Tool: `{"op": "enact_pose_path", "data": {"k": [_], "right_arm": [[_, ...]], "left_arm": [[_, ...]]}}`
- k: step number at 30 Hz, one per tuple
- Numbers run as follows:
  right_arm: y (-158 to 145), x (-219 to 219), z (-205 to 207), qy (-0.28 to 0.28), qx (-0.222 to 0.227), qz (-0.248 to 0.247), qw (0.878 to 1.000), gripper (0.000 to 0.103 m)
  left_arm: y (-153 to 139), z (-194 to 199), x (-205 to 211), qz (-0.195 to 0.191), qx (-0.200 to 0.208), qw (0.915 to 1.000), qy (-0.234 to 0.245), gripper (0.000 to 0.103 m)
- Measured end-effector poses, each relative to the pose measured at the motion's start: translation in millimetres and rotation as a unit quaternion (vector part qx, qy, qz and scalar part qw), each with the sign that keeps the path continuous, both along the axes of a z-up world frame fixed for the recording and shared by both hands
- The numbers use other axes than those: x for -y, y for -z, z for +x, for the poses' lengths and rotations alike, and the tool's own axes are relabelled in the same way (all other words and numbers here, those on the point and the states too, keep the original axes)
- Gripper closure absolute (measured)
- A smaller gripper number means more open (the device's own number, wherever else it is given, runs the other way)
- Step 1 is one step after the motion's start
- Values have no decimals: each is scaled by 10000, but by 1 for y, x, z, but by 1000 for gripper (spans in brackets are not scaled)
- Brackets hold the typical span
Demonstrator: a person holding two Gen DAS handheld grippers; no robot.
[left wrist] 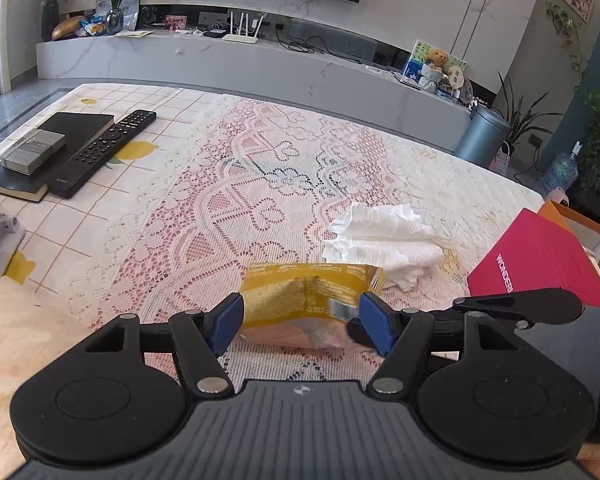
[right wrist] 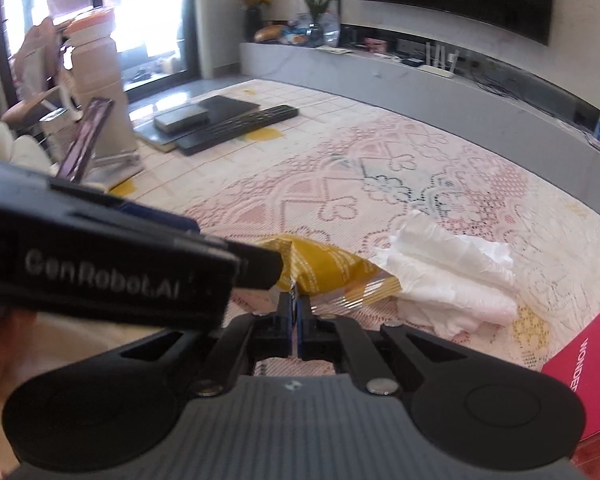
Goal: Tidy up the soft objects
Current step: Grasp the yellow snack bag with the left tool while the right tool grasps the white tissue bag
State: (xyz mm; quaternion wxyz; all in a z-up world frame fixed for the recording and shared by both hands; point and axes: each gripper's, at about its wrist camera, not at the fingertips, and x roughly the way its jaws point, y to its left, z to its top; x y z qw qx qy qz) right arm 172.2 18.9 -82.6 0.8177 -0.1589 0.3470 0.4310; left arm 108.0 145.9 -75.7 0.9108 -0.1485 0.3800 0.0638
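A yellow and clear plastic pouch [left wrist: 304, 300] lies on the lace tablecloth [left wrist: 236, 184]. My left gripper [left wrist: 302, 320] is open, its blue pads on either side of the pouch's near end. My right gripper [right wrist: 295, 312] is shut on the pouch's edge [right wrist: 324, 268]; it shows from the side in the left wrist view [left wrist: 512, 308]. A pile of crumpled white soft cloth [left wrist: 384, 244] lies just right of the pouch, also seen in the right wrist view [right wrist: 452, 280].
A TV remote [left wrist: 104, 152], a black book [left wrist: 52, 148] and a grey box [left wrist: 34, 152] lie at the far left. A red box [left wrist: 540, 260] stands at the right table edge. A tall white bottle [right wrist: 100, 92] stands left.
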Motion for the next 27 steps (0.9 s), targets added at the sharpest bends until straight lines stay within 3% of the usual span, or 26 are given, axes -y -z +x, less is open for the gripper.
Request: {"op": "enact_pose_path", "data": {"k": [6,11,15,19,25,27], "right_arm": [[5,21,35,886,-157,-218,9957,103],[-4,20,47,1017,-174,-74,9946,94],[-13,25,42,1289,254,-193,9911,90],[-11,37,39,1508,295,-128,9880,90],[-1,49,42,1692,77,112,9855,90],[3,51,43,1723,-12,201,9848,90]], "left_arm": [[5,11,6,173,-206,9984,496,25],[6,23,16,483,-201,9932,1042,26],[6,36,23,682,-228,9849,1576,22],[15,52,46,1307,-394,9642,2275,22],[42,63,75,2311,-694,9185,3132,22],[50,65,82,2554,-769,9074,3247,30]]}}
